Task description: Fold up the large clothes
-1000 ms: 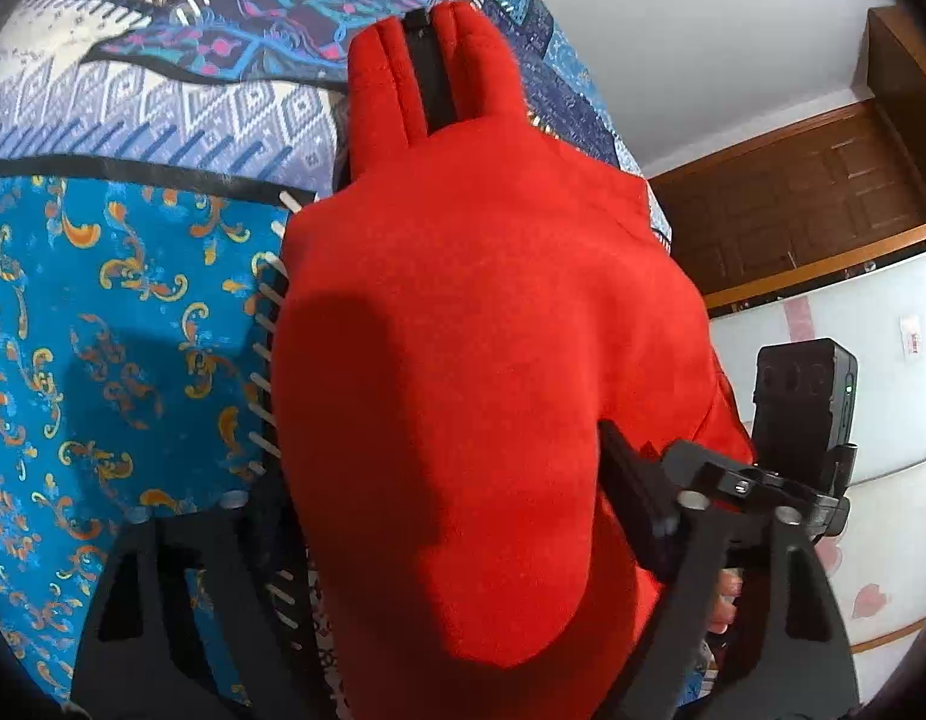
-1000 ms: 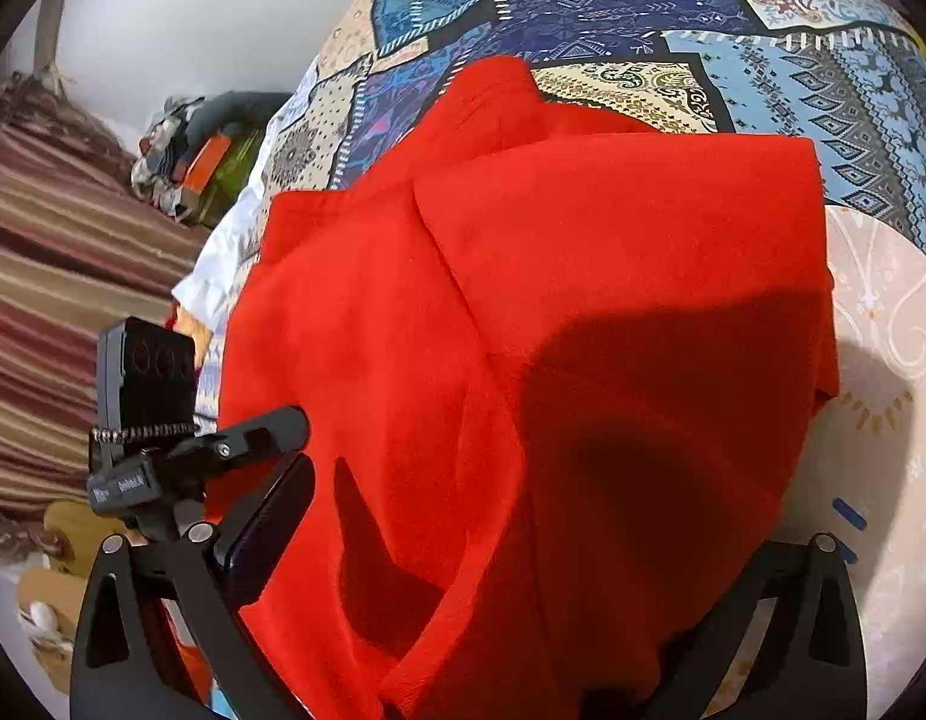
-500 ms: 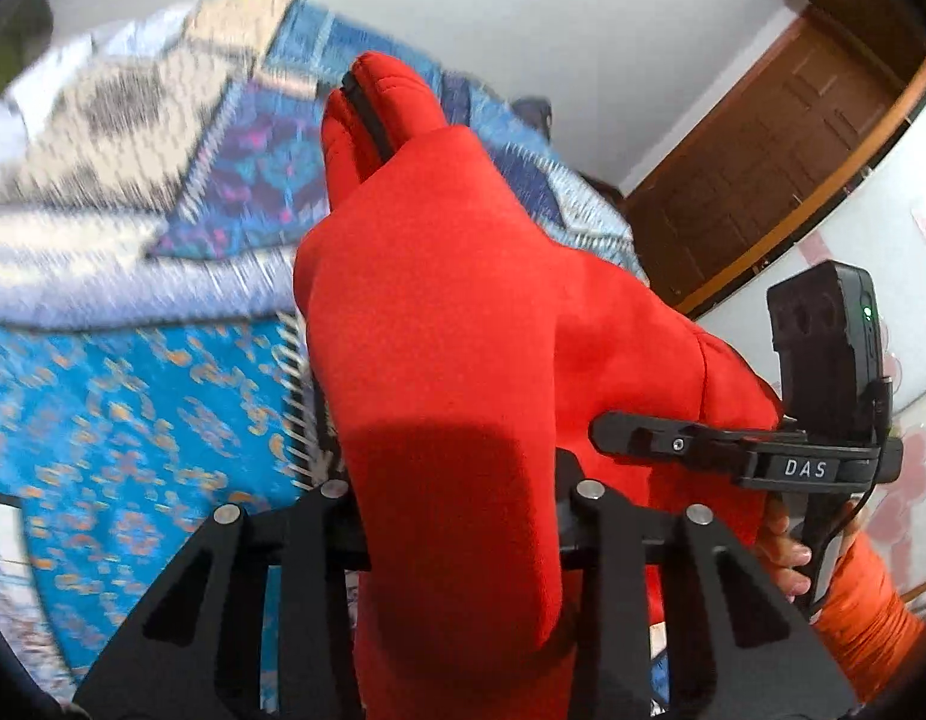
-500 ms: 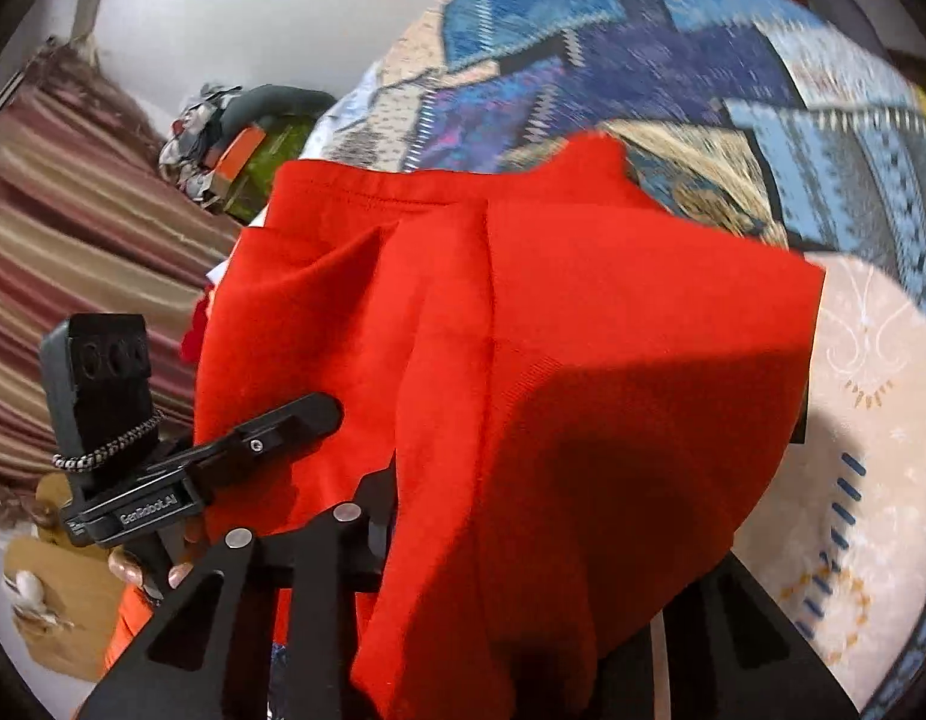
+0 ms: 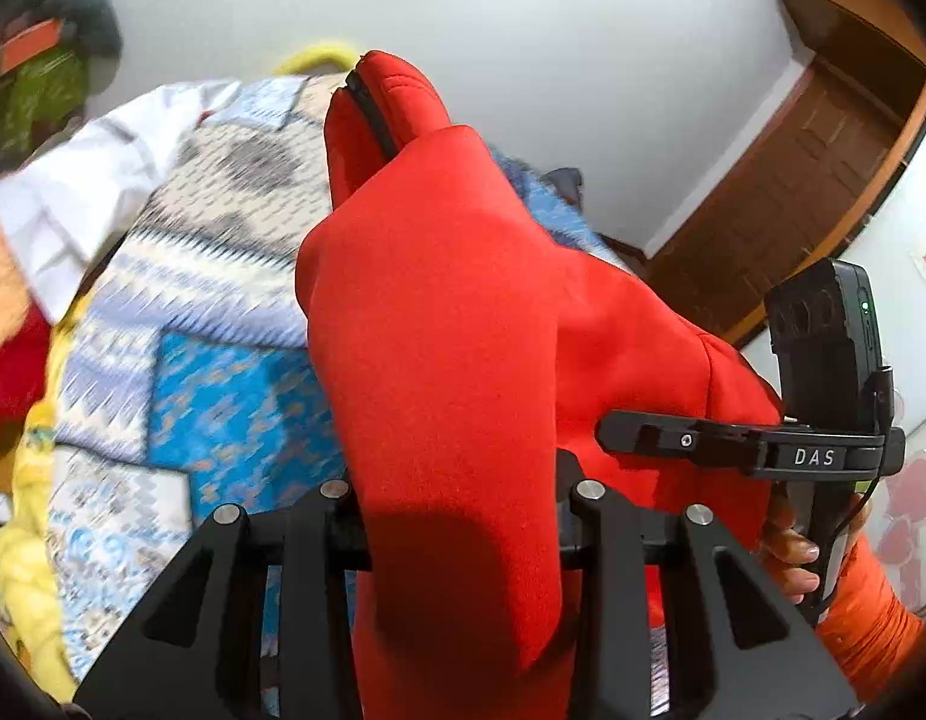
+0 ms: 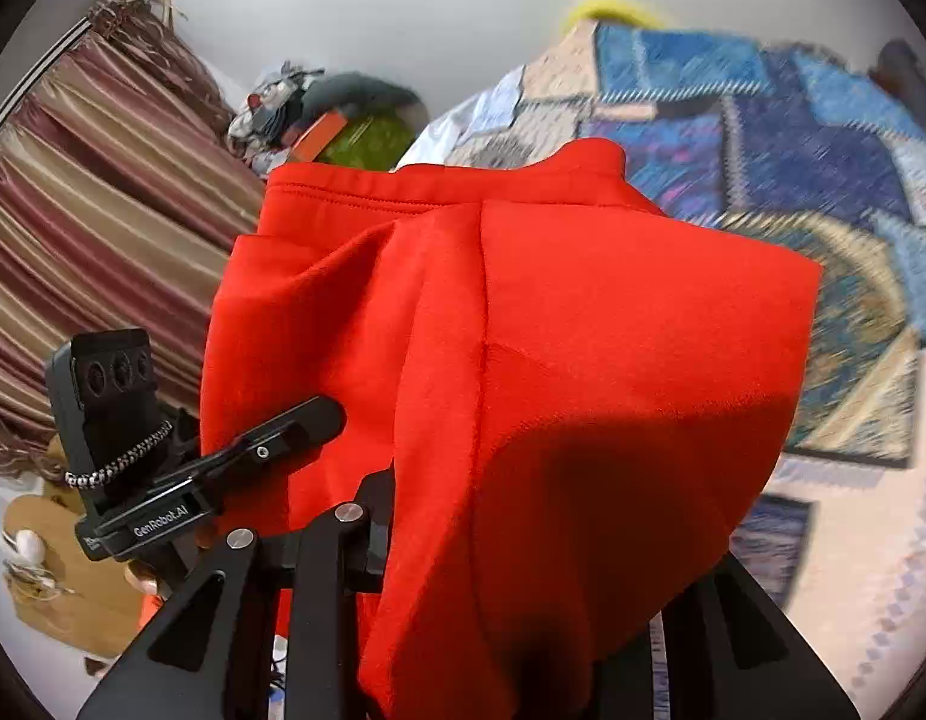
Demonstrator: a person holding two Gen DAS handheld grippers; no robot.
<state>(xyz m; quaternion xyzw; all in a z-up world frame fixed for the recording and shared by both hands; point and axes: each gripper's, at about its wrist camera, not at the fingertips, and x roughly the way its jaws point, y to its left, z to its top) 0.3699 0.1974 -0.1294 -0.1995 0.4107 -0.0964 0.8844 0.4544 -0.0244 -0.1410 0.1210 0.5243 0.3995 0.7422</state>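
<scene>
A large red garment (image 5: 451, 360) is lifted off the patterned bedspread (image 5: 223, 312) and hangs between both grippers. My left gripper (image 5: 370, 108) is shut on a fold of it, red cloth wrapped around both fingers. In the right wrist view the garment (image 6: 553, 360) drapes over my right gripper and hides its fingers; its jaw blocks sit close together under the cloth. The right gripper's body (image 5: 823, 408) shows at the right of the left wrist view, and the left gripper's body (image 6: 151, 450) at the left of the right wrist view.
The bedspread (image 6: 793, 150) lies below. A white cloth (image 5: 91, 192) and yellow fabric (image 5: 25, 570) lie at the bed's left side. A striped curtain (image 6: 91, 228), a pile of things (image 6: 319, 120) and a wooden door (image 5: 811, 180) stand around.
Both grippers have risen and tilted up with the red garment, so wall and door now show. Their jaw blocks closed together from the wide stance a second ago.
</scene>
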